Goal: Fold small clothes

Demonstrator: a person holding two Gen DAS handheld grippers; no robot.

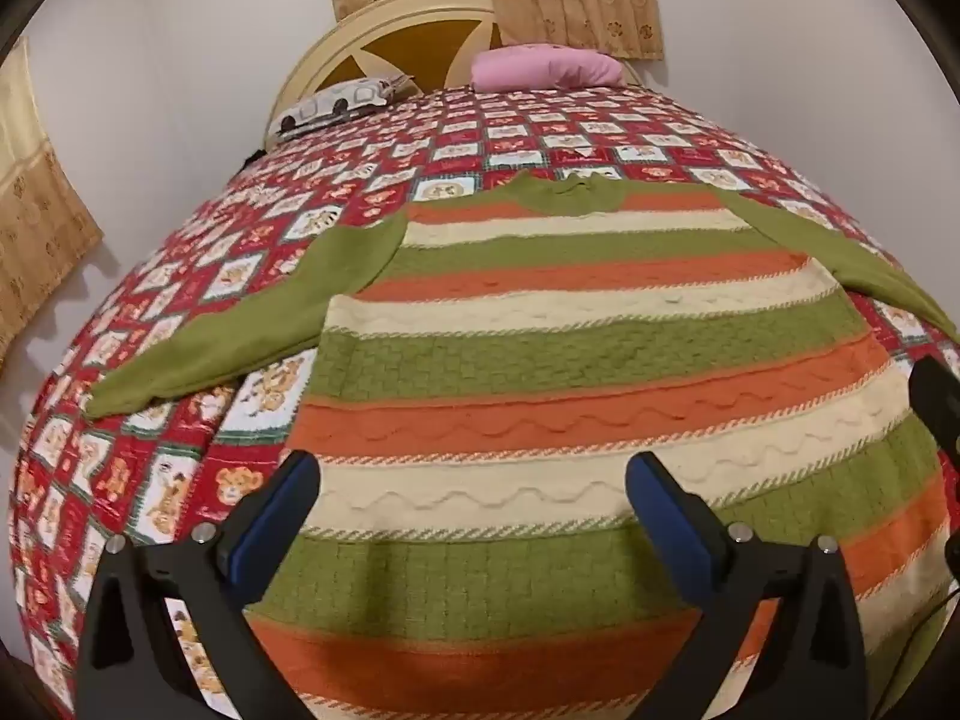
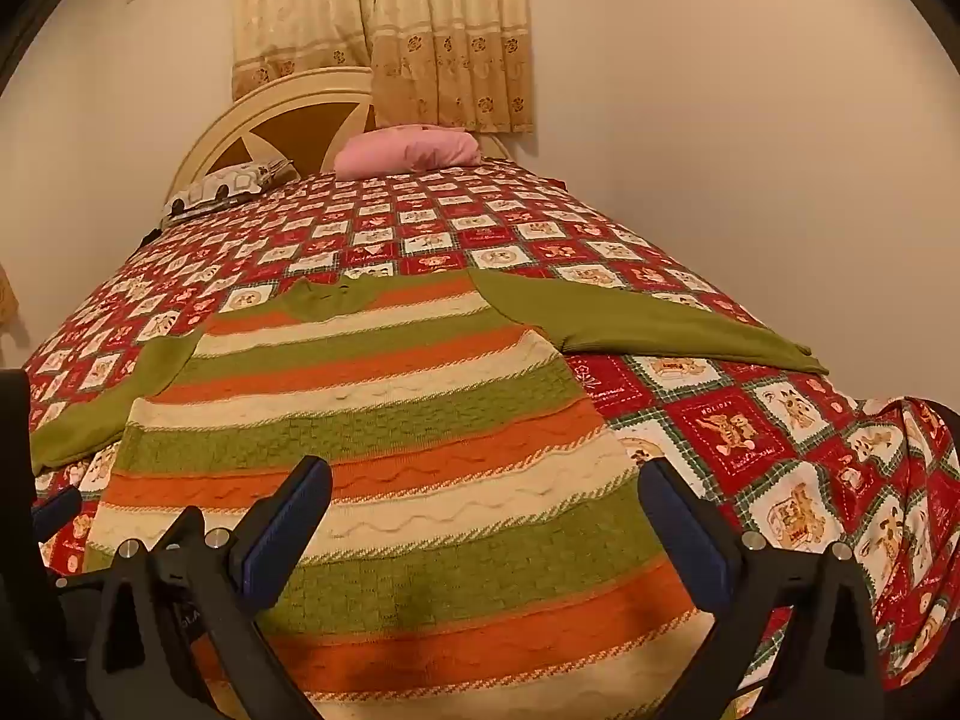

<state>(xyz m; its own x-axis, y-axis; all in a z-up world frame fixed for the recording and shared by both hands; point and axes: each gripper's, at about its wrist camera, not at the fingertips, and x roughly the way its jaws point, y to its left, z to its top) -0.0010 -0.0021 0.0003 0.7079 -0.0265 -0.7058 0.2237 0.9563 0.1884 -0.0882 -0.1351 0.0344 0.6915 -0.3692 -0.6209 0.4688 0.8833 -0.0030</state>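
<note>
Sweater [image 1: 576, 348] lies flat and fully spread on the bed [image 1: 150, 480], both green sleeves out to the sides, so no fold looks made yet; the whole job seems left. Its hem end sits directly below and ahead of the left gripper [image 1: 474, 480] and the right gripper [image 2: 486, 486], collar farthest away. Both grippers stand wide apart, holding nothing.

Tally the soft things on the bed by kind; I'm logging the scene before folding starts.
Sweater: 1, striped, spread flat on the quilt
Pillows: 2, one pink, one car-print
Quilt: 1
Total: 4
Both grippers, left and right, are open and hold nothing.
</note>
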